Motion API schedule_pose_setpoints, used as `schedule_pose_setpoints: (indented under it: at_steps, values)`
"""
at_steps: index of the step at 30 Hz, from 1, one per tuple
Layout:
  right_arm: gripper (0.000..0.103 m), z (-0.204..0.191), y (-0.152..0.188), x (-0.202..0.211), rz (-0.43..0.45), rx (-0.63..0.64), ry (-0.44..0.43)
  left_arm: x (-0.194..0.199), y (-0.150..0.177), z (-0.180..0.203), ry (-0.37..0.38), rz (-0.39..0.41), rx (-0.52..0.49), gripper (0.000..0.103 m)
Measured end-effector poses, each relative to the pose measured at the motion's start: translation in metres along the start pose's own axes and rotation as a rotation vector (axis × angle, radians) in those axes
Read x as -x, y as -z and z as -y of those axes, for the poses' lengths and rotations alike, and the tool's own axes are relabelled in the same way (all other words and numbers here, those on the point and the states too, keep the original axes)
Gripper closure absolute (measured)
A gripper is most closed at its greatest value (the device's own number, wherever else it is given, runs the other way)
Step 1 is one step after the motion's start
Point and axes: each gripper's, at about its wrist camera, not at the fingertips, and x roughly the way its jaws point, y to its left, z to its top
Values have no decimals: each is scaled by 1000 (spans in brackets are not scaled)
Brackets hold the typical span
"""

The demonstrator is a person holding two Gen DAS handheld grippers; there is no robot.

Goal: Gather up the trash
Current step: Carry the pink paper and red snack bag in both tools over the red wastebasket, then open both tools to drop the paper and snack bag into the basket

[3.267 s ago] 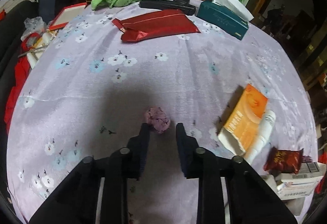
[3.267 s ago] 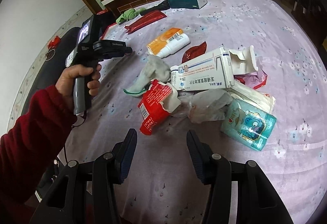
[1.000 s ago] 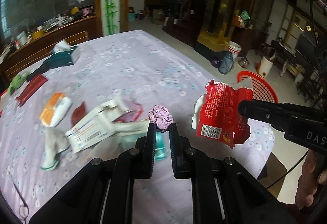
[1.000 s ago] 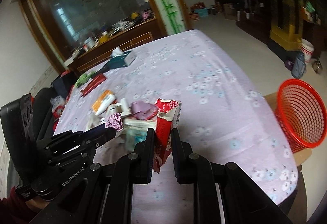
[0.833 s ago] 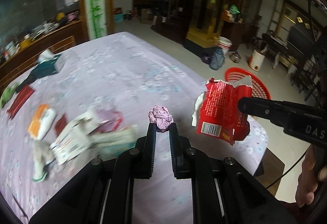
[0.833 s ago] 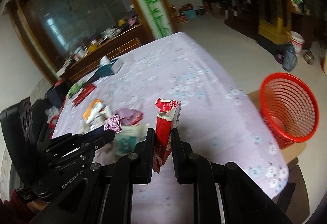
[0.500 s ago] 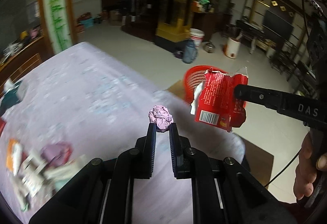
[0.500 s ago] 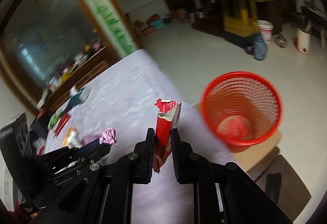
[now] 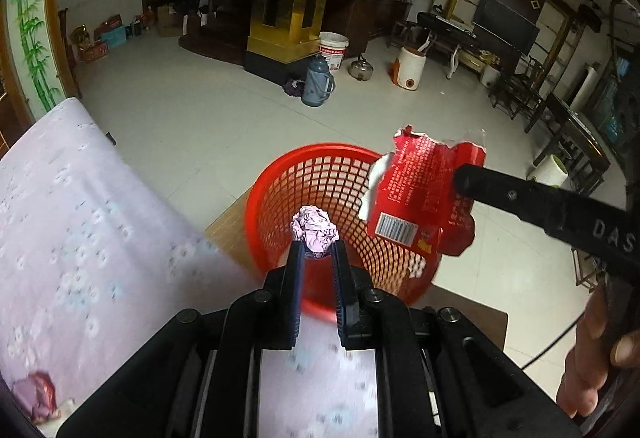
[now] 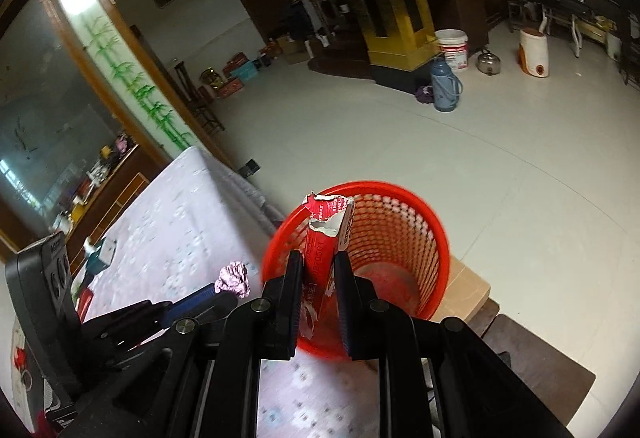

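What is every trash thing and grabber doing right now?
left gripper: shut on the pink paper ball.
pink paper ball: crumpled, held above the basket.
right gripper: shut on the red wrapper.
red wrapper: torn open, held up.
red basket: upright, nearly empty.

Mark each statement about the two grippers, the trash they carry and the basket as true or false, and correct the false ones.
1. The left gripper holds a crumpled pink wad. True.
2. The right gripper is open and holds nothing. False: it is shut on a torn red packet.
3. The basket is red with mesh walls. True.
4. The basket stands on the table. False: it stands off the table's edge, on a lower wooden surface.
5. The packet is sealed and whole. False: its top is torn open.
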Motion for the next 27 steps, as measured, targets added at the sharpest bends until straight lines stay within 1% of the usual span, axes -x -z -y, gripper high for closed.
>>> schedule_pose_setpoints:
  at_steps: [1,2,3,4,5,7,9,11,14,18,19,22,27]
  values:
    - [84,2,-3,-3,0,2,1,-5,-3,1,8,-1,-4,89]
    - [84,6,-8,-6,1,6,5,-10,-6,2,6,-5,-12,84]
    - [84,8,-12,-9,6,9,19,-15,-10,2,-7,-12,-15,65]
    - [81,9,-15,-12,4,11,21,-17,-11,2,-19,-14,-10,54]
    - [78,10,-16,-13,2,11,21,-16,-12,2,-23,0,2,47]
    - [75,12,-19,-11,6,14,29,-13,-15,2,-20,13,16,47]
    - [75,9,-18,-9,8,28,20,-7,-13,0,-33,20,27,47]
    - [74,5,-17,-6,13,43,19,6,-7,-2,-53,37,40,47]
    - [74,-3,-13,-8,-9,59,-19,21,4,-6,-101,54,77,46]
    - [73,-27,4,-15,-61,110,-68,48,33,-23,-170,61,155,46]
    - [73,-34,10,-17,-75,122,-78,54,39,-29,-177,61,174,46]
    - [73,-63,32,-26,-133,168,-130,83,64,-47,-216,67,231,46]
    - [73,-109,68,-29,-187,242,-199,130,106,-72,-269,76,298,46]
